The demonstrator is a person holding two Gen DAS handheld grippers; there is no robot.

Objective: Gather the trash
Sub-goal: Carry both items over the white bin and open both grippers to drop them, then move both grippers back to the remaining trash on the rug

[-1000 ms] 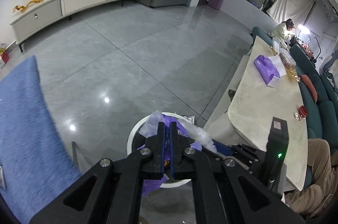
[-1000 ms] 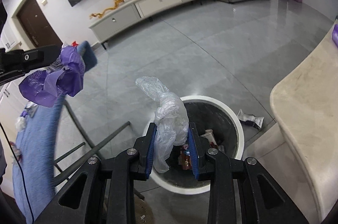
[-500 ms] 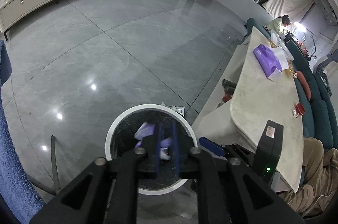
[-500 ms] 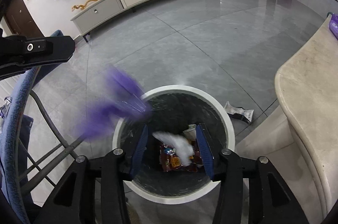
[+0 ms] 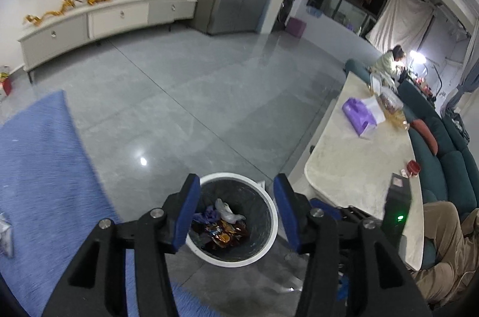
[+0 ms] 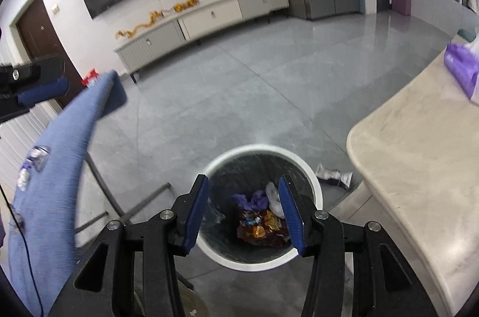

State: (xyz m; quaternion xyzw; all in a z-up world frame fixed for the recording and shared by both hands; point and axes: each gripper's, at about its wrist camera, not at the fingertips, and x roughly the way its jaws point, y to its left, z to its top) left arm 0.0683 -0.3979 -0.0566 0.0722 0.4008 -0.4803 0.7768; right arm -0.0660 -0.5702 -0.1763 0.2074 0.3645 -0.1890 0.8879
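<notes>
A round white-rimmed trash bin (image 5: 271, 209) stands on the grey floor below both grippers; it also shows in the right wrist view (image 6: 317, 185). Inside lie a purple wrapper (image 5: 206, 215) (image 6: 254, 200), a clear plastic bag (image 5: 227, 210) (image 6: 274, 198) and brown snack wrappers (image 5: 223, 231) (image 6: 260, 228). My left gripper (image 5: 236, 210) is open and empty above the bin. My right gripper (image 6: 244, 210) is open and empty above the bin. A silver wrapper (image 6: 332, 174) lies on the floor beside the bin.
A pale marble table (image 5: 359, 167) (image 6: 419, 161) stands right of the bin with a purple tissue pack (image 5: 357, 115) (image 6: 461, 67) on it. A blue cloth-covered board (image 5: 33, 167) (image 6: 57, 167) on metal legs is left, with small clear wrappers (image 6: 37, 157).
Both grippers have opened. The purple wrapper left the left gripper and the clear plastic bag left the right gripper; both now lie in the bin. Both views have tilted up.
</notes>
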